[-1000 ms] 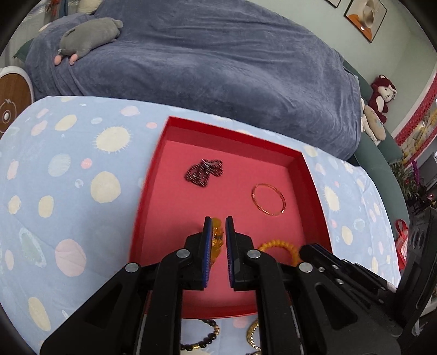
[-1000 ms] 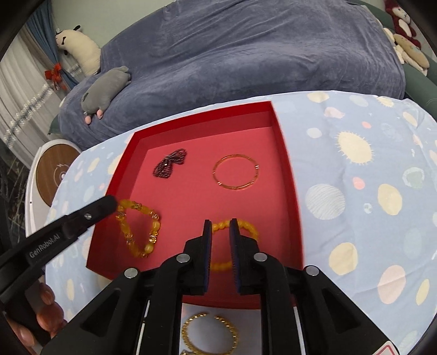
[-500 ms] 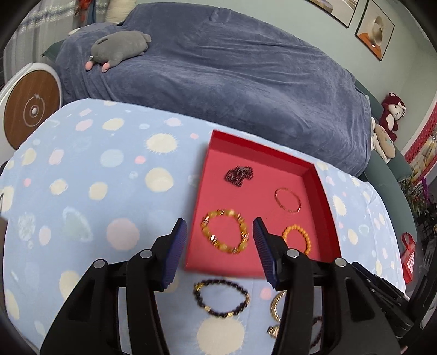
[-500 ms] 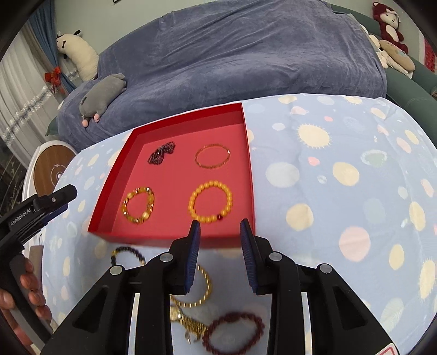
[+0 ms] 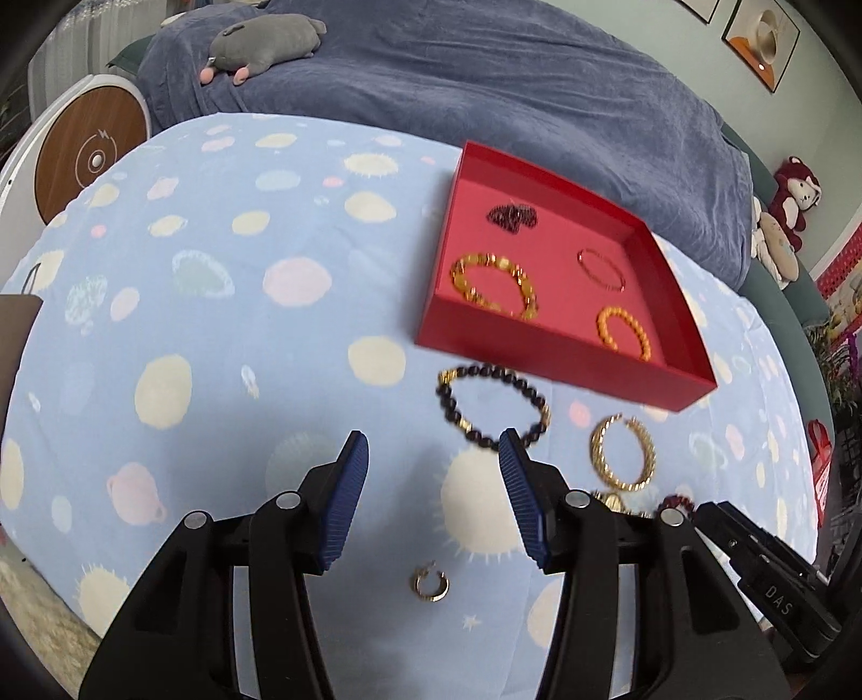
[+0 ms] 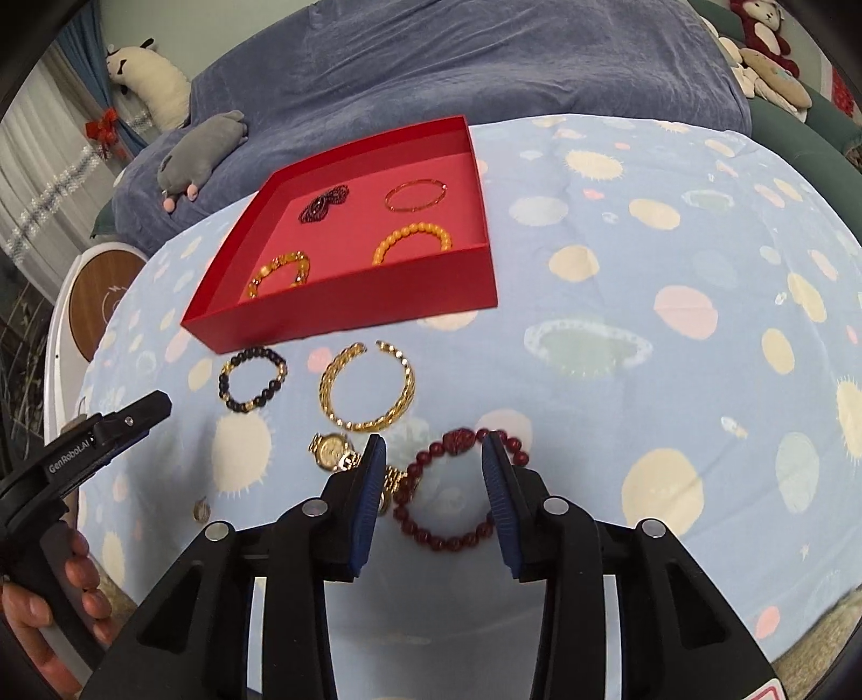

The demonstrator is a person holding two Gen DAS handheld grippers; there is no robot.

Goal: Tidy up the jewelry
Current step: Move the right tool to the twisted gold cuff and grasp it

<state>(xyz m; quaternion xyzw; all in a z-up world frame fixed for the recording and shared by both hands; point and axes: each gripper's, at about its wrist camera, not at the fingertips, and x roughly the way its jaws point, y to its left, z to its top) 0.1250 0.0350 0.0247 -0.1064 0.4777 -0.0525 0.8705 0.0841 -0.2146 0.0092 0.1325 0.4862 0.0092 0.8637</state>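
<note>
A red tray (image 5: 560, 361) (image 6: 345, 309) on the spotted blue cloth holds an amber bracelet (image 5: 493, 285), an orange bead bracelet (image 6: 412, 242), a thin bangle (image 6: 416, 194) and a dark beaded piece (image 6: 323, 202). In front of it lie a black bead bracelet (image 5: 493, 406) (image 6: 252, 379), a gold chain bracelet (image 6: 368, 387), a gold watch (image 6: 335, 451), a dark red bead bracelet (image 6: 458, 487) and a small gold earring (image 5: 431, 580). My left gripper (image 5: 433, 447) is open and empty above the cloth. My right gripper (image 6: 435, 449) is open over the dark red bracelet.
A bed with a dark blue blanket (image 5: 485, 70) lies behind the table, with a grey plush toy (image 5: 264, 40) on it. A round wooden-topped stand (image 5: 91, 156) is at the left. Plush toys (image 6: 765, 59) sit at the far right.
Both grippers have pulled back from the tray and opened wide. The amber and orange bracelets were let go and now lie in the tray. The loose jewelry in front has come into view.
</note>
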